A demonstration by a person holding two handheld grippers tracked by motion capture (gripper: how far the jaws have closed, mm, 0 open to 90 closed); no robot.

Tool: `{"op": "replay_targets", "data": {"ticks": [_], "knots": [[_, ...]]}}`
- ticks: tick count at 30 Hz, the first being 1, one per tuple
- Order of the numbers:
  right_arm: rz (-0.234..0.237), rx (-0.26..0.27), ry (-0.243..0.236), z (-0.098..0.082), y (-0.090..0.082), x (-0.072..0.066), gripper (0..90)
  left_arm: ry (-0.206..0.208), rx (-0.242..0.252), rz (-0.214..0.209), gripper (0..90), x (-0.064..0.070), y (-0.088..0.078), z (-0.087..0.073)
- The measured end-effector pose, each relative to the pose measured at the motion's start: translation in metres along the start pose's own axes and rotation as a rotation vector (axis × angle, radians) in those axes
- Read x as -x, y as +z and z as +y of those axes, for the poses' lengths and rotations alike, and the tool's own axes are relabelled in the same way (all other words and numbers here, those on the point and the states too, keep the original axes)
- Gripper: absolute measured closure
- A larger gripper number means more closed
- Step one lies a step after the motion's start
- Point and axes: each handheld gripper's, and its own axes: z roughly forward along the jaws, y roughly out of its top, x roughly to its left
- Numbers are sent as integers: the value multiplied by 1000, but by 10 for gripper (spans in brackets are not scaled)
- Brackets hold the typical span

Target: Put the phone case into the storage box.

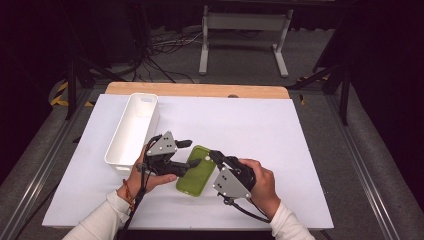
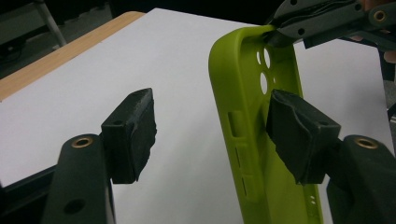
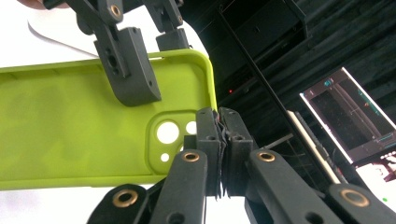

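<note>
A lime-green phone case (image 1: 196, 170) is held just above a white table (image 1: 280, 150), a little to the right of a long white bin (image 1: 131, 129) that stands on the table's left part. The right gripper (image 1: 212, 156), gripped by a hand (image 1: 262, 187) to the right of the case, has its jaws pressed together on the case's rim at the corner by the camera cut-outs; in the right gripper view the two black jaws meet tightly on that green edge, with the round holes just beside them. The left gripper (image 1: 186, 157), on the case's bin side, has its jaws spread astride the case's long side wall. In the left gripper view (image 2: 210, 135) one pad (image 2: 299, 133) lies against the inner face of the case, while the other pad (image 2: 130, 133) stands apart from the outer wall with bare table showing between them, so the case sits between the jaws without being pinched. The case stands tilted on edge in that view, its button slots facing the free pad.
</note>
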Motion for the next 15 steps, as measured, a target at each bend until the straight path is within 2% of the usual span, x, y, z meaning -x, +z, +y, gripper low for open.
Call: {"op": "replay_targets", "data": {"ticks": [3, 4, 6, 8, 11, 15], "knots": [[4, 7, -32, 1, 0, -3, 880, 4, 4, -11, 399, 0, 0, 1], [3, 12, -37, 1, 0, -4, 881, 3, 5, -29, 425, 1, 0, 1], [-1, 6, -68, 3, 0, -7, 880, 11, 7, -41, 503, 1, 0, 1], [-4, 6, -76, 3, 0, -7, 880, 12, 8, -50, 575, 2, -1, 1], [-2, -1, -93, 4, 0, -8, 880, 17, 14, -50, 611, 3, -3, 3], [-1, -4, -130, 5, -1, -8, 880, 1, 32, -53, 633, 1, -7, 4]]}}
